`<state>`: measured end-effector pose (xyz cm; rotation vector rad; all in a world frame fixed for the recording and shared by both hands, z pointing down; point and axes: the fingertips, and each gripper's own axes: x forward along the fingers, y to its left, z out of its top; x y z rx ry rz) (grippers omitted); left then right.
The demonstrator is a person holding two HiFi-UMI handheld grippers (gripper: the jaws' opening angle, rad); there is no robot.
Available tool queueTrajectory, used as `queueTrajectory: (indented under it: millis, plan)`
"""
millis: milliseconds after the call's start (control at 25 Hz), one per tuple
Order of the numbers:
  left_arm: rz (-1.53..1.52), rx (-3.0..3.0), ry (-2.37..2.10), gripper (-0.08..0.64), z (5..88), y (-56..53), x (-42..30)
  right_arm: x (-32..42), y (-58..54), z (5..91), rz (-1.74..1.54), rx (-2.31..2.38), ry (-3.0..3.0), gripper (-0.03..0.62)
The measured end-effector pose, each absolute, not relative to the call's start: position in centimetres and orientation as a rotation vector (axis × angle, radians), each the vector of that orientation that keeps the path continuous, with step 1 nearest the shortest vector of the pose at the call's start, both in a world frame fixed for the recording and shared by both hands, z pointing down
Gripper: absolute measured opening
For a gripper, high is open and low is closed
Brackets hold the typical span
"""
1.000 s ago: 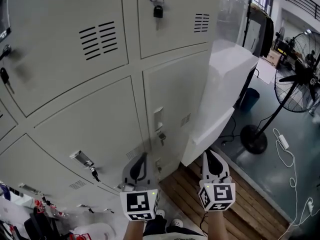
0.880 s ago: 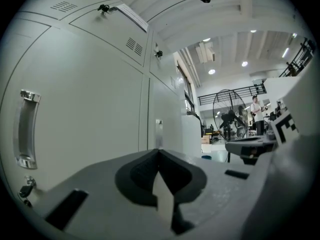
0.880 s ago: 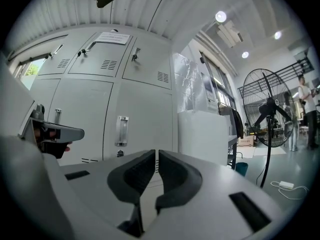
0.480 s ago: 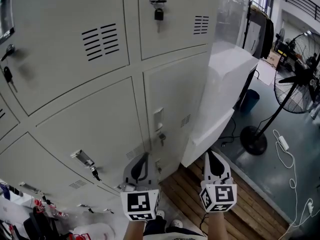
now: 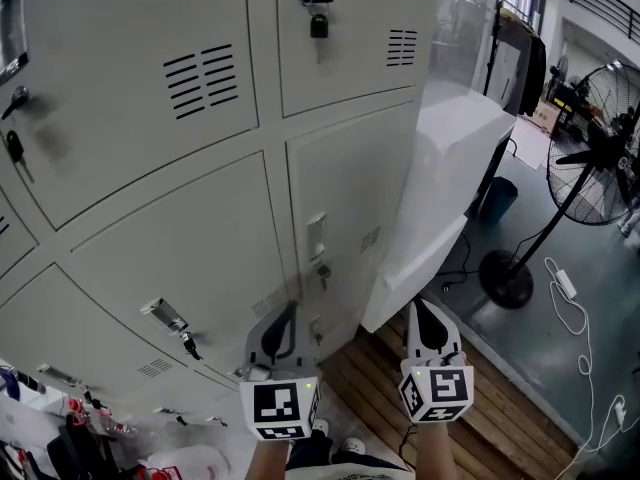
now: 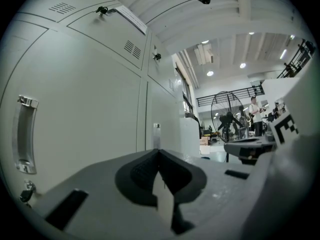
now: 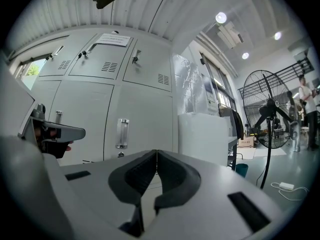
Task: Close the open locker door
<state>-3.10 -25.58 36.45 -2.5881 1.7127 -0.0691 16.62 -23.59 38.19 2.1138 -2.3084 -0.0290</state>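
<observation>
locker door (image 5: 345, 193): the lower door in the right-hand column of the grey locker bank (image 5: 150, 228). It carries an upright handle (image 5: 316, 236) with a lock (image 5: 322, 271) just beneath. It is seen lying flush with the doors around it.
left gripper (image 5: 288, 313): held level at 6 o'clock in the head view. Its fingers are pressed together tip to tip and nothing is gripped.
right gripper (image 5: 418, 308): held level just beside the left gripper. Its fingers have just been drawn shut and now meet at their tips, with nothing between them.
door relative to the left fingers: in the head view the door's lower edge is found at 1 o'clock from the tips, close by. Whether they touch cannot be judged. In the left gripper view the locker front fills the field from 9 to 12 o'clock.
door relative to the right fingers: in the head view the door is placed at 11 o'clock from the tips. In the right gripper view its handle stands at 11 o'clock above the tips, clearly apart from them.
surroundings: a padlock (image 5: 318, 24) hangs on the upper door at 12 o'clock. A white cabinet (image 5: 455, 158) stands against the bank's right side. A pedestal fan (image 5: 600, 153) is seen at 3 o'clock. A wooden plank floor (image 5: 500, 408) lies under the grippers.
</observation>
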Motion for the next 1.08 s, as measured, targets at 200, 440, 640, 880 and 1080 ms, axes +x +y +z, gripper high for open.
queueTrajectory:
  millis: [200,440,640,880,1080]
  plan:
    - [-0.065,-2.588,1.712,0.002,36.41,-25.52,-3.22,16.63,-23.49,38.25,-0.016,2.123,-2.309,0.018]
    - [-0.061,-2.587,1.716,0.002,36.39,-25.53,-3.42,16.38,-23.45,38.15,-0.019,2.123,-2.313,0.018]
    - [-0.060,-2.588,1.719,0.002,36.46,-25.48,-3.44,16.22,-23.44,38.24,-0.014,2.117,-2.318,0.018]
    - [-0.056,-2.595,1.707,0.002,36.41,-25.47,-3.28,16.13,-23.48,38.27,-0.011,2.119,-2.316,0.017]
    - [-0.051,-2.593,1.715,0.002,36.44,-25.60,-3.32,16.22,-23.56,38.40,-0.009,2.121,-2.312,0.017]
